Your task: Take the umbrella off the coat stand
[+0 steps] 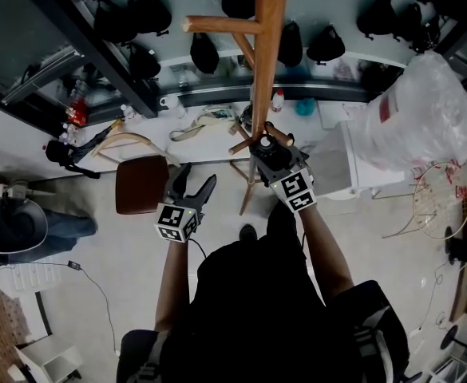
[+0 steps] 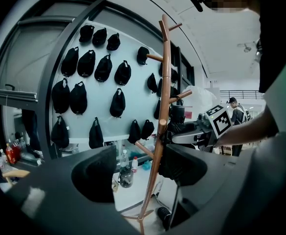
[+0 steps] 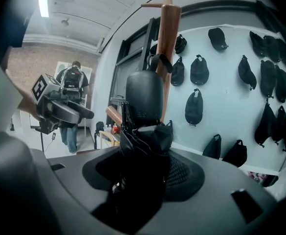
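Task thing: a black folded fabric umbrella (image 3: 146, 141), upright with its rounded handle uppermost, is held close against the brown wooden coat stand (image 1: 267, 54), at 12 o'clock from the person.

Right gripper: the right gripper (image 1: 267, 146) is clenched on the umbrella; in the right gripper view the bunched fabric fills the gap between the jaws.

Left gripper: the left gripper (image 1: 193, 180) is released and empty. It is held at about 9 o'clock from the right gripper, apart from the pole, with its jaws spread.

Stage: by judgement, the umbrella has been grasped but not yet drawn clear of the stand.

Nearest obstacle: a short wooden peg (image 3: 112, 115) is seen just beside the umbrella, at 10 o'clock from it.

Unclear: a dark loop (image 3: 158, 60) lies on the pole at 12 o'clock above the handle. Whether it belongs to the umbrella cannot be told.

Risk, snagging: if that loop is the umbrella's strap, a straight pull backwards could catch it on a peg.

Risk, tipping: the stand is braced by nothing, so it could be rocked or toppled by a snagged pull.

Risk, slipping: soft fabric is gripped rather than the handle, so the umbrella could be lost by a jerk.

Background: black caps (image 3: 199, 70) are hung on the pale wall behind.
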`<state>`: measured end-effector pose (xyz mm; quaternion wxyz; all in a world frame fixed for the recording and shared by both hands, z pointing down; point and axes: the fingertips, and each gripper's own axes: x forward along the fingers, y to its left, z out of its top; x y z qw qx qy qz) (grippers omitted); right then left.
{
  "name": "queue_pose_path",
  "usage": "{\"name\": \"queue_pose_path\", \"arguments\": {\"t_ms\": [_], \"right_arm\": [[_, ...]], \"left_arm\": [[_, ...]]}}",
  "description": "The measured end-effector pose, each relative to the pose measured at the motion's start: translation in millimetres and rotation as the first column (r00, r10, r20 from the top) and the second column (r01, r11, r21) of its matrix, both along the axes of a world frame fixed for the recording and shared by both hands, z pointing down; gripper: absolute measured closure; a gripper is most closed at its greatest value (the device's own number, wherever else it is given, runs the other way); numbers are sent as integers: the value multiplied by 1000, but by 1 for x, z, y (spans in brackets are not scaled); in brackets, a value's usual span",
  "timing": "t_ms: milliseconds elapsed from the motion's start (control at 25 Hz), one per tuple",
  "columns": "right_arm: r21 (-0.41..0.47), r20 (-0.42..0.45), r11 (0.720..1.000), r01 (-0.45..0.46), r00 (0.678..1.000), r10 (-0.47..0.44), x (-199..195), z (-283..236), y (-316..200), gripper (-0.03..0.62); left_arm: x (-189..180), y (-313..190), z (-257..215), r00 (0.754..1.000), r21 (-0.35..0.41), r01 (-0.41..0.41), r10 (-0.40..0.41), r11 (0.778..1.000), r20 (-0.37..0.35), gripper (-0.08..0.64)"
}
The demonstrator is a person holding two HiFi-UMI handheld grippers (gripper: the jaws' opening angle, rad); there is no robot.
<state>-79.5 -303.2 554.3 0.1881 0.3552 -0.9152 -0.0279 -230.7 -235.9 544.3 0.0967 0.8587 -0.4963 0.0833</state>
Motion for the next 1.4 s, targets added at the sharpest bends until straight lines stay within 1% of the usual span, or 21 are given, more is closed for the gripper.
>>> {"name": "queue_pose_path", "arguments": {"t_ms": [440,1000,1240,1400], "right_arm": [[39,5,999,-24,1000,24,9,-19,1,354],[52,-16,997,-64,998,65,22,-29,18,354],[58,-15,996,-68,998,69,25,-34,30,354],[61,-26,997,-56,998,58,25,-32,35,354]], "left_arm": [[3,7,-8,1000,19,-12,12,1000,2,245],[17,15,-14,997,19,-77,77,997,5,246],[19,17,-14,997,22,-74,74,997,-5,247],[17,18,-10,998,11,-63,63,998,-4,247]]}}
